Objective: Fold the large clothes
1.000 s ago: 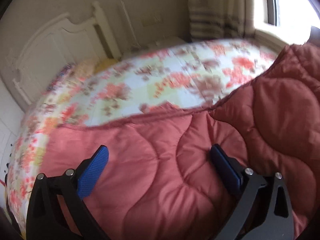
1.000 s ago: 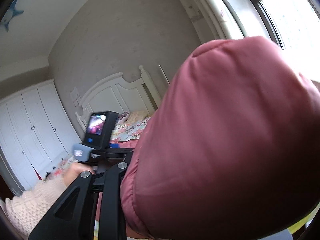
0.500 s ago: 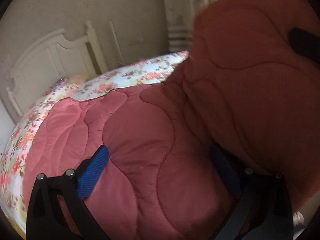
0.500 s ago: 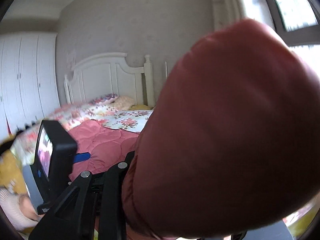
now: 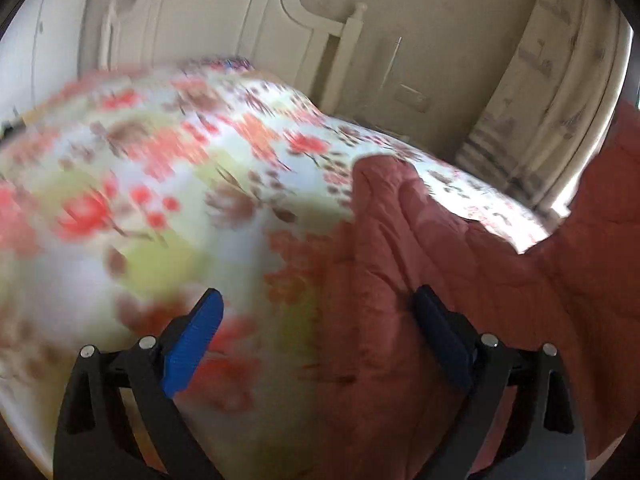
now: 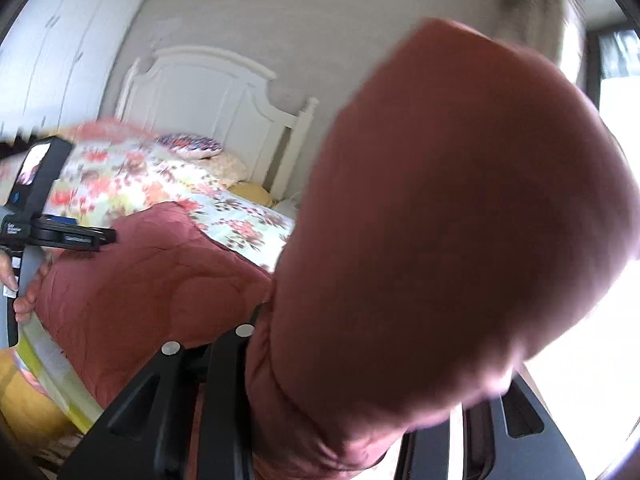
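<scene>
A red quilted garment [image 5: 460, 264] lies across the right side of the bed on the floral sheet [image 5: 168, 184]. My left gripper [image 5: 316, 336] is open above the garment's left edge, one blue pad [image 5: 192, 340] over the sheet and the other over red fabric, with nothing pinched. In the right wrist view a thick bulge of the same garment [image 6: 460, 220] fills the frame. My right gripper [image 6: 352, 392] is shut on it and its fingertips are hidden by the cloth. The rest of the garment [image 6: 152, 280] trails down to the bed. The left gripper's camera unit [image 6: 36, 184] shows at the far left.
A white headboard [image 6: 208, 92] and pillows [image 6: 188, 146] stand at the bed's far end. A white wardrobe [image 6: 60, 40] is on the left. A curtain [image 5: 540, 100] and a bright window [image 6: 600, 280] are on the right. A hand [image 6: 28, 300] grips the left tool.
My left gripper has swung left, from over the red garment to its edge above the floral sheet. The right gripper has rolled and risen, still holding the bunched fabric.
</scene>
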Motion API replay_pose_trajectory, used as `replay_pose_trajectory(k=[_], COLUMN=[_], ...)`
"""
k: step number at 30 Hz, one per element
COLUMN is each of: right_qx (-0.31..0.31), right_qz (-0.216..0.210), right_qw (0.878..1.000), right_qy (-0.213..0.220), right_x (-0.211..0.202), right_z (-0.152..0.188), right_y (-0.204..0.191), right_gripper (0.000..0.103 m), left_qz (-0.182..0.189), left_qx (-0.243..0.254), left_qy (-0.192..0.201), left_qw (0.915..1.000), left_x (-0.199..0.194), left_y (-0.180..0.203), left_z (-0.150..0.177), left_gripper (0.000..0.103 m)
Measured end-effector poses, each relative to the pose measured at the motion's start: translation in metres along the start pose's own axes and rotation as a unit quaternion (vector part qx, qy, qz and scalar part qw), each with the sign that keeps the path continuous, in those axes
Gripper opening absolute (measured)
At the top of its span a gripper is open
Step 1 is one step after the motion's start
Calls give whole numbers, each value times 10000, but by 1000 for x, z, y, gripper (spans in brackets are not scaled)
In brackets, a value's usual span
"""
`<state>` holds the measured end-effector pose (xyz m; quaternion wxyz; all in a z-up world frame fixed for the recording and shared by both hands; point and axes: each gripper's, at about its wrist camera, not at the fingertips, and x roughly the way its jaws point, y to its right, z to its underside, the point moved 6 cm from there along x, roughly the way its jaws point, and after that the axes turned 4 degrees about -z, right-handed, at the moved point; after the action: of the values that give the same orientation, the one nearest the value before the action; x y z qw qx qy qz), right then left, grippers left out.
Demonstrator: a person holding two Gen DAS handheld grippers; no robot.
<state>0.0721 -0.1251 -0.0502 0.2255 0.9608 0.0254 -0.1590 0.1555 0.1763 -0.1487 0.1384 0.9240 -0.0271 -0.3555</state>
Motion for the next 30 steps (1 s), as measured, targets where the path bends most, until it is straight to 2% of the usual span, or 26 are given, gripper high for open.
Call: replay_pose_trajectory(k=[4,6,8,9,10,11,13,14,16,18,20,23,25,27,30], right_qx=[-1088,-1934,-2806,-3310,-3527,-3593,-3635,-3688,-3773,-3817,-3816,-3829,-3828,-3825,-3800], right_qz=[-23,-60,-91,213,363,403,373,393,488,571,571,589,645,678,672], right_qw=[9941,9811,9591,9427,9345,9318,9302,9280,9242,9220,9222,9217,9215,9214,9225], right_qy=[42,-88,-358,-349,-318,-324,-345,-358,-350,-307,-266,-188,-141,-91,46], right_x=[15,35,54,63,66,67,67,67,65,64,61,58,56,54,56], right_z=[-28,-19,4,18,26,29,29,30,31,32,33,36,35,36,38], right_y=[-80,-133,-178,-196,-204,-207,-206,-206,-208,-209,-208,-206,-205,-205,-211], right_gripper=[41,44,53,59,59,60,60,60,60,60,60,60,60,60,60], left_qz=[463,542,276,62,-127,-283,-342,-260,180,704,1060,1033,989,1002,545], left_qx=[-258,-387,-563,-735,-931,-1071,-1024,-869,-242,464,1098,2020,2324,2462,2547], left_qy=[-69,-81,42,149,273,420,654,775,1041,1157,1098,801,476,-67,-799], left_qw=[9986,9977,9980,9972,9952,9930,9920,9929,9941,9897,9822,9706,9664,9640,9622], left_x=[6,0,-15,-25,-37,-50,-73,-86,-114,-129,-134,-114,-87,-49,17], left_y=[-4,-18,-41,-60,-79,-94,-99,-92,-49,5,55,130,156,174,173], left_z=[2,1,2,0,-3,-8,-20,-28,-48,-65,-74,-87,-92,-90,-69], left_gripper=[91,91,91,91,91,91,91,91,94,101,101,101,101,101,101])
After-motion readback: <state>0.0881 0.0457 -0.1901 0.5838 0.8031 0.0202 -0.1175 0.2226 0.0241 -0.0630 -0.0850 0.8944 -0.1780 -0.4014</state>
